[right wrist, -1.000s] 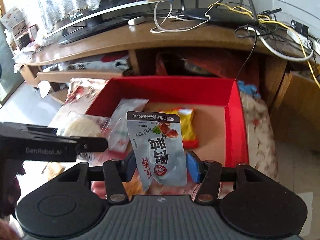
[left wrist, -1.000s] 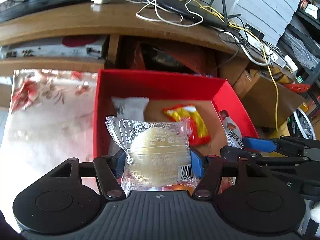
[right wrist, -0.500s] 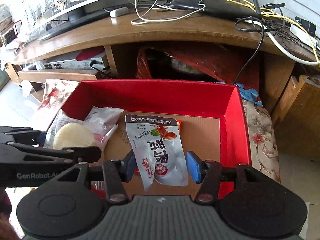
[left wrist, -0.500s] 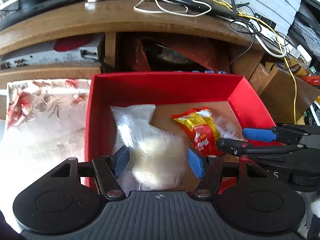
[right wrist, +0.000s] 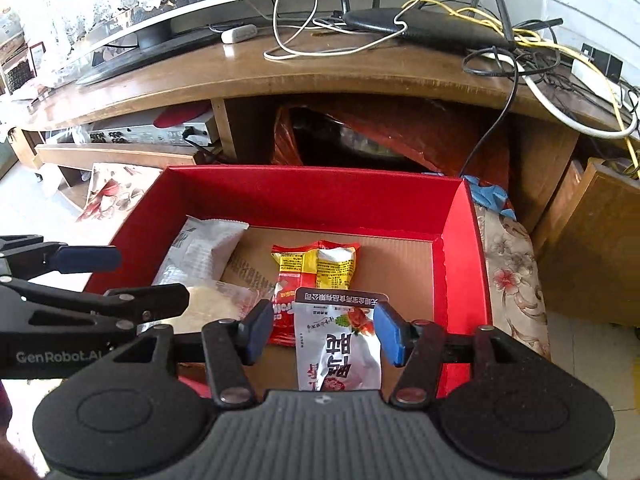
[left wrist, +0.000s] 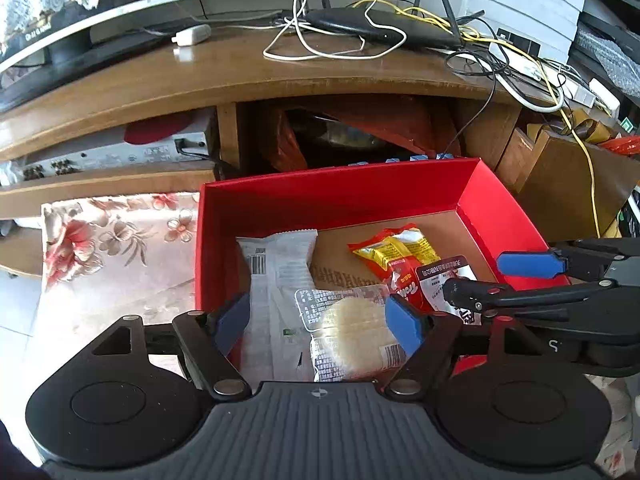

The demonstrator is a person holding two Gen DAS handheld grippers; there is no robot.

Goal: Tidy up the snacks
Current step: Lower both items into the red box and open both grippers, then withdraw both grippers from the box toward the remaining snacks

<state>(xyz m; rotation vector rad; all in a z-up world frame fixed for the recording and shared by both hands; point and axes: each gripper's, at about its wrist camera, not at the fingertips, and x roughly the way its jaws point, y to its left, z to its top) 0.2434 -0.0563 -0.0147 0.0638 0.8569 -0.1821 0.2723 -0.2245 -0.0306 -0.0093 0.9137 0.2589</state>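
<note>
Both drops look done; I judge the step in hand is release and pull-back

Left gripper [left wrist: 318, 320]: jaws spread wide over the near left part of the red box [left wrist: 340, 196], nothing pinched. The clear-wrapped round cake [left wrist: 352, 340] lies between the pads, tight against the right one, partly on top of the white wrapper [left wrist: 280, 272] along the left wall

Right gripper [right wrist: 322, 334]: jaws also apart, with gaps on both sides of the silver pouch [right wrist: 340, 352]. Pouch seems to rest on the box floor near the front wall, its upper edge overlapping the red-and-yellow packet [right wrist: 312, 276]; I cannot tell if it lies fully flat

Next move, as I read it: lift both tools straight up and back so the pads don't drag the wrappers, then look for more snacks. None show outside the box from here

Around: floral cloth [left wrist: 112, 252] under and left of the box, TV stand [left wrist: 240, 76] close behind with loose cables [left wrist: 328, 36] and a router. The two grippers sit close side by side over the box front; they could knock each other on withdrawal, and the front wall is close below
</note>
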